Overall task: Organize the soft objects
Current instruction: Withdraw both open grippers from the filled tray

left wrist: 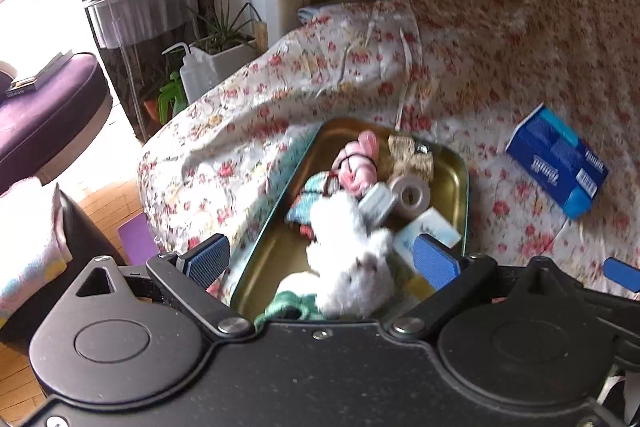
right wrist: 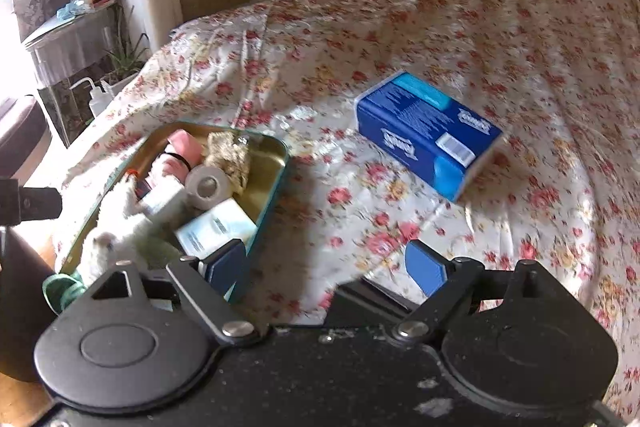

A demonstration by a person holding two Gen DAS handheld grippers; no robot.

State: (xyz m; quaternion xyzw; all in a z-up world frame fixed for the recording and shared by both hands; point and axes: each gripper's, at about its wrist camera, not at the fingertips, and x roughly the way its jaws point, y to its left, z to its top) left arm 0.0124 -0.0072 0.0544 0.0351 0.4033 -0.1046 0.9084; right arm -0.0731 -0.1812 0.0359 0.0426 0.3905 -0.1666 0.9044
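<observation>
where the flowered bed (right wrist: 440, 39) dips, rounded metal tin (left wrist: 460, 187) of fluffy white toy (left wrist: 352, 251), tape roll (left wrist: 410, 191), glossy blue box (right wrist: 430, 135) apart, left tool (left wrist: 324, 259) and right tool (right wrist: 326, 265) both released, empty

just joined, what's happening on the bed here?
A person works two handheld grippers over a floral bedspread. Both the left gripper and the right gripper are open and hold nothing. A gold tin tray already holds a white plush toy, a pink toy, a tape roll and small boxes. A blue tissue pack lies apart on the bed.
</observation>
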